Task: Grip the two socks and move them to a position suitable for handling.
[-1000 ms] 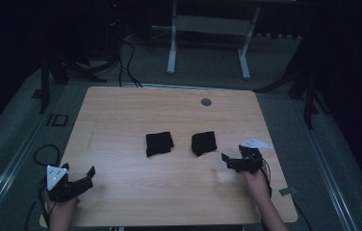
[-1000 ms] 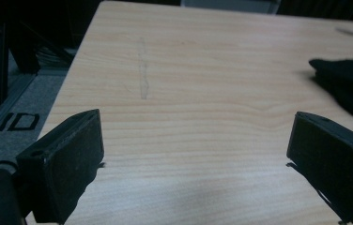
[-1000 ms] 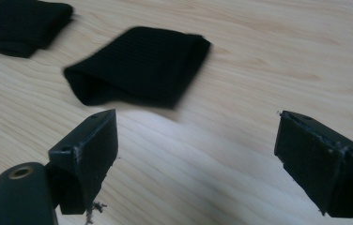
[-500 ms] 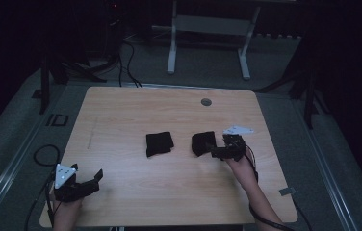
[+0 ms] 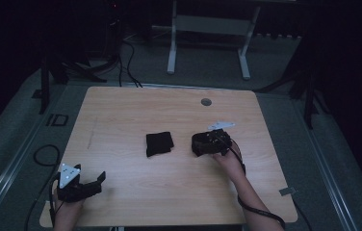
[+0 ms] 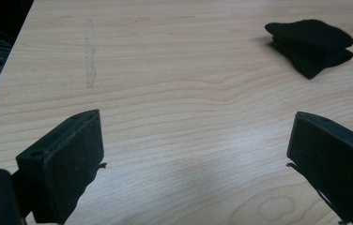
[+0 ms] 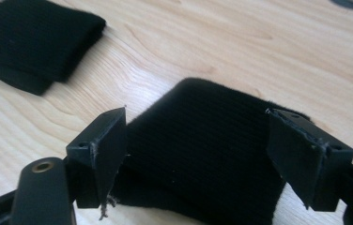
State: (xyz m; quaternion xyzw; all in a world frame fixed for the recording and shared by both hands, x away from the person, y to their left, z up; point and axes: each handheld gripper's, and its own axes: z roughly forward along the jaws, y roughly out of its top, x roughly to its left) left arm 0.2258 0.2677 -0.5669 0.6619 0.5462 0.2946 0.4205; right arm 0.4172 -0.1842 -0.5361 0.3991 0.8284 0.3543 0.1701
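Since a second ago the right gripper (image 5: 203,144) has travelled from the table's right edge leftward across the wood to the right-hand folded black cloth (image 5: 199,143), and its jaws have just been closing a little, with that cloth between them. In the right gripper view the two black jaws stand wide on either side of the cloth (image 7: 207,154): the fabric bulges up between them, its edge close against the left jaw, while a sliver of table shows by the right jaw; whether the pads press yet, cannot tell, but no pinch in the fabric is visible. Cloth lies flat on the table (image 5: 135,110), right of centre. A second folded black cloth (image 5: 159,144) lies just left of it, apart from it, near the table's middle; it shows at upper left in the right gripper view (image 7: 29,42) and at upper right in the left gripper view (image 6: 310,44). The left gripper (image 5: 92,185) rests low at the near left corner of the table, little changed, grey three-cornered plate on top, jaws spread wide with bare wood between them and holding nothing. A round grommet (image 5: 206,102) sits near the far edge. The right forearm reaches in from the bottom right, cable trailing beside it.
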